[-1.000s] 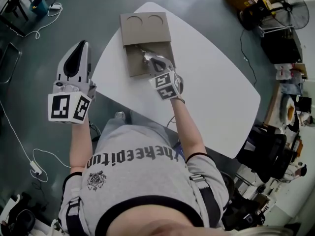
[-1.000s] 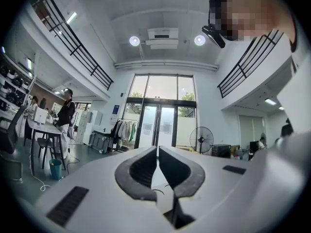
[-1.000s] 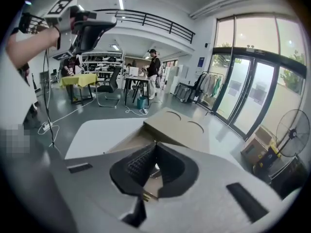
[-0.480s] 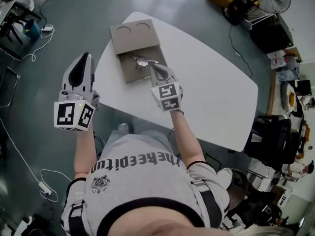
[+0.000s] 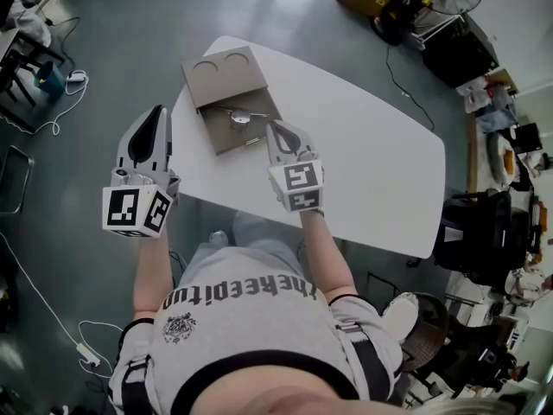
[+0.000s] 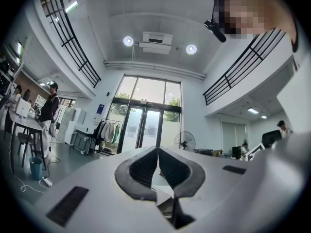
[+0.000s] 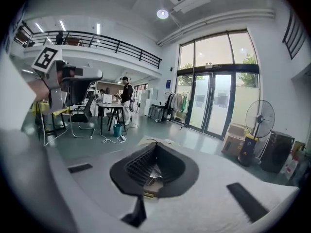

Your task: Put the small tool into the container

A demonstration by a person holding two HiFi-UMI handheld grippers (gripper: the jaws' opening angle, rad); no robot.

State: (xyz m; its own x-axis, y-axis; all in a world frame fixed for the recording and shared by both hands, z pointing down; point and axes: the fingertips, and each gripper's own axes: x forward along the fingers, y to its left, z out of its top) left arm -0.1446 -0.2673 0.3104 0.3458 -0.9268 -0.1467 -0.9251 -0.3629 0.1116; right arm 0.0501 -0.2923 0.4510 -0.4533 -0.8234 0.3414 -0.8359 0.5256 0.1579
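Small tool in container, on table corner

Bright, even daylight from glass doors and ceiling spotlights; both gripper views bulge fisheye, corners vignetted black.

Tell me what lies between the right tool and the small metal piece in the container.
Only bare container floor separates the right tool from the small metal piece; head view shows it.

Open office hall: mezzanine railing, glass entrance doors, desks, fan.
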